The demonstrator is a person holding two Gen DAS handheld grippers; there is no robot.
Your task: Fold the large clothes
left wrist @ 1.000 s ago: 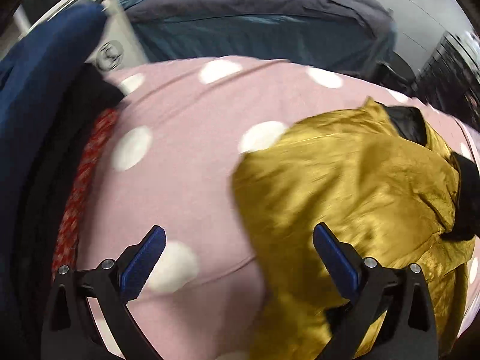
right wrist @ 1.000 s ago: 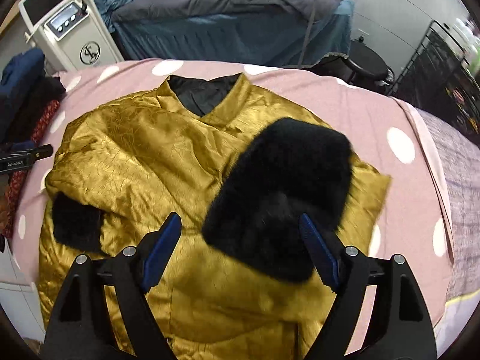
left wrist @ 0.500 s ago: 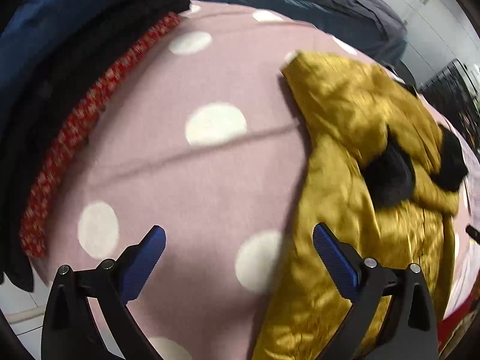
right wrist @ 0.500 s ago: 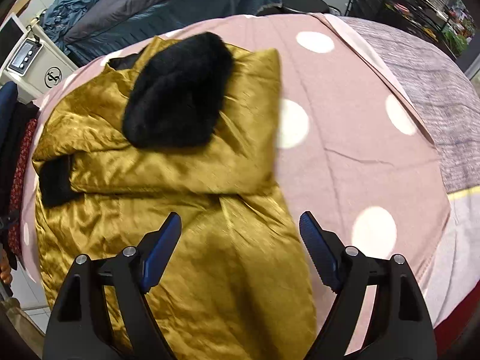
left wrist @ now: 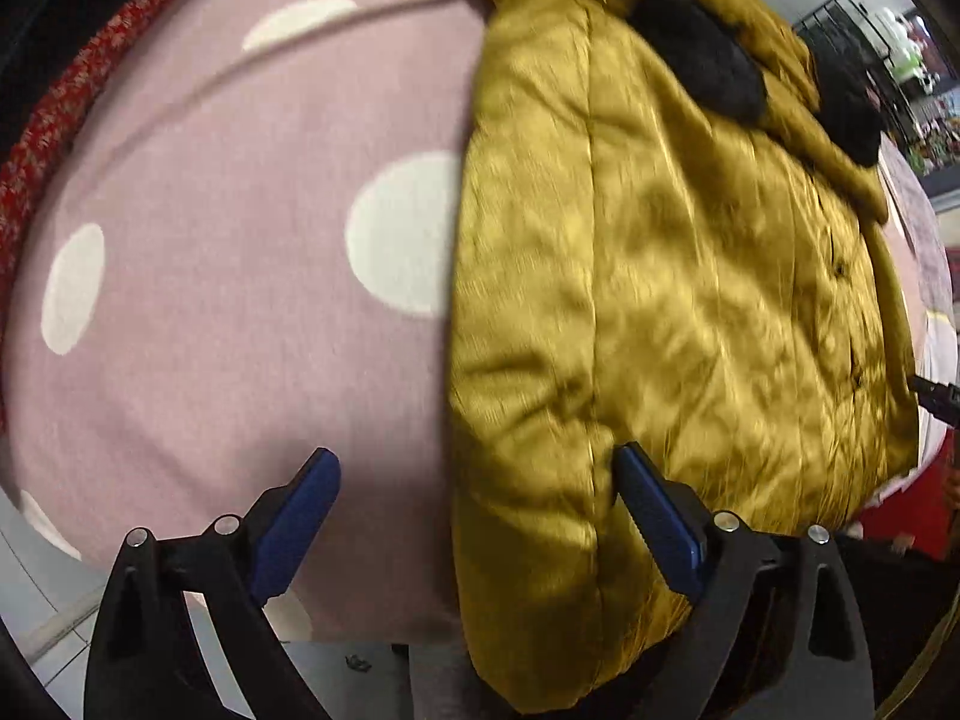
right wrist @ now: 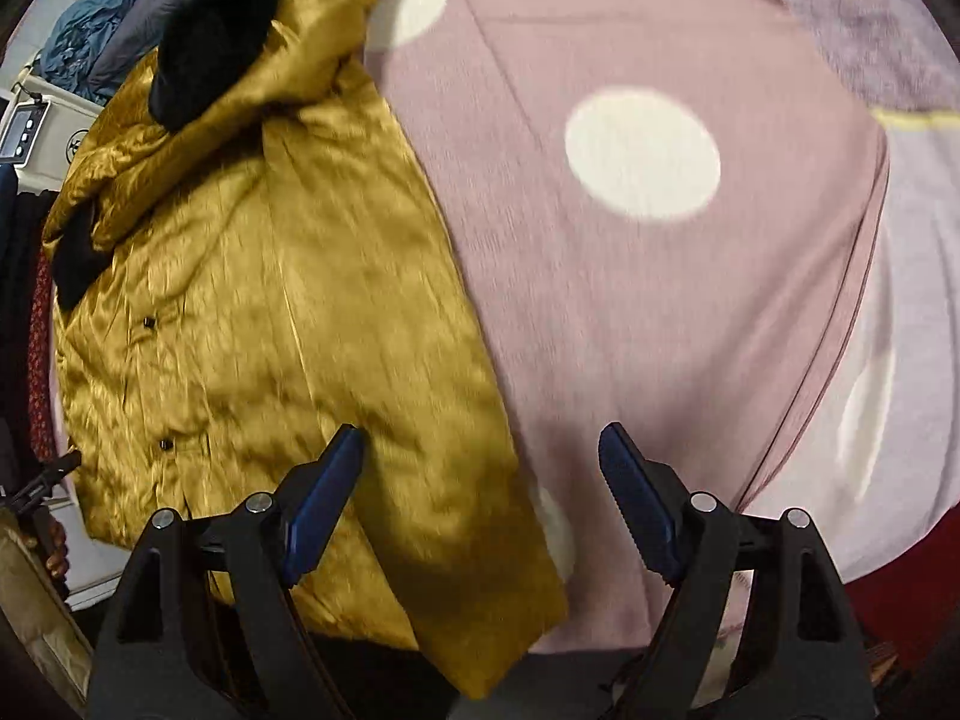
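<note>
Jacket [left wrist: 690, 300] on dotted blanket [left wrist: 240, 240] | left claw [left wrist: 474, 516] closing, empty | right claw [right wrist: 480, 480] released

**Gold satin on pink dots**

The shiny mustard-gold satin jacket [left wrist: 690, 276] has a crinkled sheen with darker olive shadows in its folds, and small dark snaps down its front [right wrist: 148, 322]. Its fluffy fur cuffs [left wrist: 702, 54] are plain black. The soft blanket under it [left wrist: 240, 192] is dusty pink with large white polka dots. Beside it, at the left of the left wrist view, lies a red cloth with a fine pale speckled print [left wrist: 66, 96]. Both the left gripper [left wrist: 474, 522] and the right gripper [right wrist: 480, 498] have black frames with royal-blue pads [right wrist: 327, 498].
</note>
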